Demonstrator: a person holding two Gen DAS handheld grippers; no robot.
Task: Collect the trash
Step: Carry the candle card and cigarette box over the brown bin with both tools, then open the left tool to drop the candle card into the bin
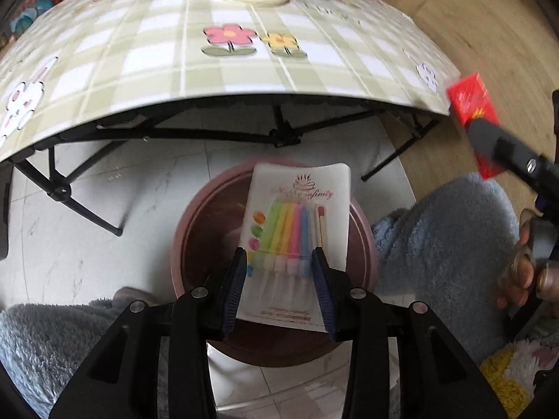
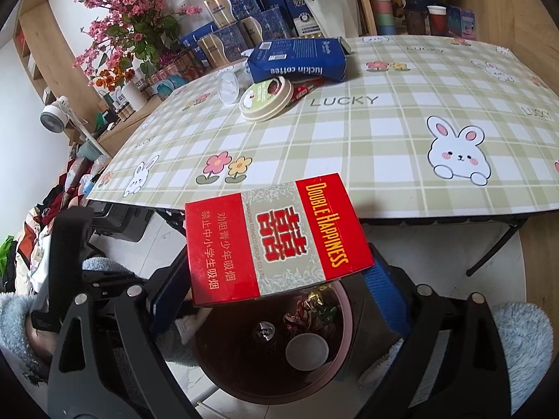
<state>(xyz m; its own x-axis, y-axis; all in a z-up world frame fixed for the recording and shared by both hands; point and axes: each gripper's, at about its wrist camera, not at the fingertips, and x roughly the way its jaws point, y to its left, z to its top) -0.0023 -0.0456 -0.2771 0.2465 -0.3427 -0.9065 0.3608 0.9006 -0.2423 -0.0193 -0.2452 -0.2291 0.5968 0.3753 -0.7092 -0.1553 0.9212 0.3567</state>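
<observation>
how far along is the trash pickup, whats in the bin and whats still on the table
Partly done. The bin already holds wrappers and a white cap. In hand: the left gripper holds a candle pack over the bin, and the right gripper holds a red cigarette box above it. Left on the table: a round lid, a clear cup and a blue coffee bag.

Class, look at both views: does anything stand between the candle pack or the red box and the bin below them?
Nothing visible does. The candle pack, in the left claw, hangs right over the open bin. The red box, in the right claw, is above the bin's rim.
</observation>
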